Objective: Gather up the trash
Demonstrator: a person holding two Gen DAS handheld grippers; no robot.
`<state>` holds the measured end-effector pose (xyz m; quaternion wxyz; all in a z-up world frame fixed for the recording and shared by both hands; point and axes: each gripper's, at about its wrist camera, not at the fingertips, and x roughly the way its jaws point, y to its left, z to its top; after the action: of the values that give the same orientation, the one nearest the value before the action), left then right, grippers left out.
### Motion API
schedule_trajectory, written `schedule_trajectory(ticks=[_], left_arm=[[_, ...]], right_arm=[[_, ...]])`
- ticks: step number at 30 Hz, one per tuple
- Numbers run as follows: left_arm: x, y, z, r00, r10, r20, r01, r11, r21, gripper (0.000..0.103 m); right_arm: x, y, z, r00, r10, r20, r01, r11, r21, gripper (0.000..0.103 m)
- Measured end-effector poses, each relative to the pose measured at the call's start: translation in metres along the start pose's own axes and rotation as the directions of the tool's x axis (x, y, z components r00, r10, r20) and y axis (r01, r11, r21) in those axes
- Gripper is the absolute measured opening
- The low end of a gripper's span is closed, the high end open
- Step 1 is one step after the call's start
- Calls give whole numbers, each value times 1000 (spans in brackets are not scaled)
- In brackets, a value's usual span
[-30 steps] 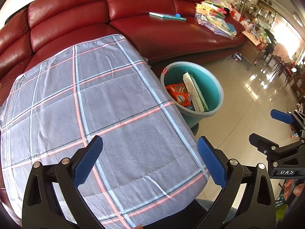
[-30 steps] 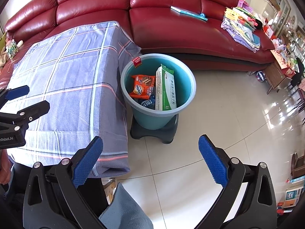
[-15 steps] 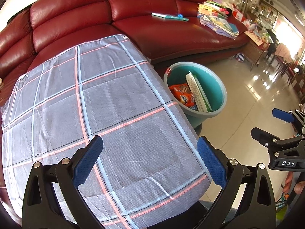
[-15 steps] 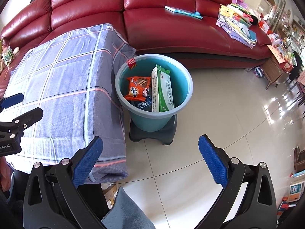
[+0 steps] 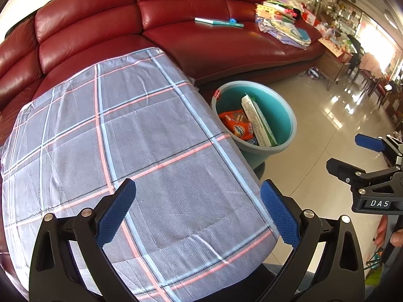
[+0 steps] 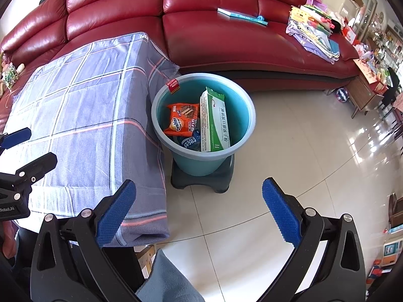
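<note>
Blue pads line both grippers, and each one stands wide open with nothing between its fingers. The left gripper (image 5: 197, 214) hangs over a grey checked cloth (image 5: 141, 138) with pink and light blue lines, which covers a table. The right gripper (image 6: 199, 211) hangs over the pale tiled floor (image 6: 289, 151), just beside the hanging edge of the cloth.

Beyond the right gripper, a teal bucket (image 6: 241, 103) stands on a dark low stool (image 6: 201, 181), touching the side of the cloth. The trash lies inside it: an orange Ovaltine wrapper (image 6: 181, 123) leans on the left wall, a tall white and green box (image 6: 214, 120) stands tilted on the right, and a dark blue packet (image 6: 190, 141) lies under them. A small red tag (image 6: 172, 85) sits on the rim.

Behind the bucket is a red leather sofa (image 6: 214, 40). A thin book (image 6: 239, 15) lies on its seat, and a pile of papers (image 6: 314, 32) further right.
</note>
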<state>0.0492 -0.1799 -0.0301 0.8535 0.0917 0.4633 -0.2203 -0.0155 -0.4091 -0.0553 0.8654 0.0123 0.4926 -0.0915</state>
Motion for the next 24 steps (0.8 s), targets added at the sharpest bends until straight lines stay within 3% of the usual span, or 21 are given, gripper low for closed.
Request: schedule_trajectory(ticks=[24], left_arm=[[-6, 2, 5, 998, 49, 36, -49, 999, -2, 99]], right_arm=[[1, -2, 8, 1000, -27, 9, 27, 999, -29, 96]])
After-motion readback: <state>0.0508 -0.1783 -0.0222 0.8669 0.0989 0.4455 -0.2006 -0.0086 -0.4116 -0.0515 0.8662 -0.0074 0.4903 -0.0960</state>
